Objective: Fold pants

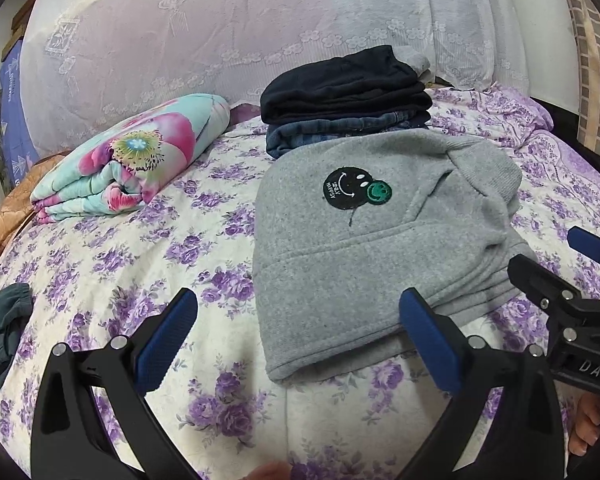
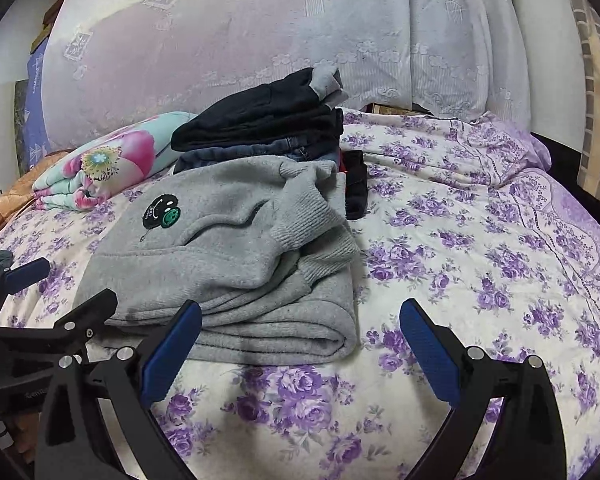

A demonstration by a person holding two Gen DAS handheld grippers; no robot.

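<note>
Two open grippers (image 1: 298, 320) (image 2: 300, 328) beside folded grey pants (image 1: 340, 240) on bedspread (image 1: 140, 264).

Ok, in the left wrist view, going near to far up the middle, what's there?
Open left gripper → folded grey fleece pants with smiley patch → folded blue denim jeans → black folded garments stacked on them → white lace curtain.

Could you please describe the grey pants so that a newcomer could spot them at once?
On the purple-flowered bedspread, find the stack of dark folded clothes. The grey pants lie folded directly in front, the only garment with a black-and-green smiley patch.
</note>
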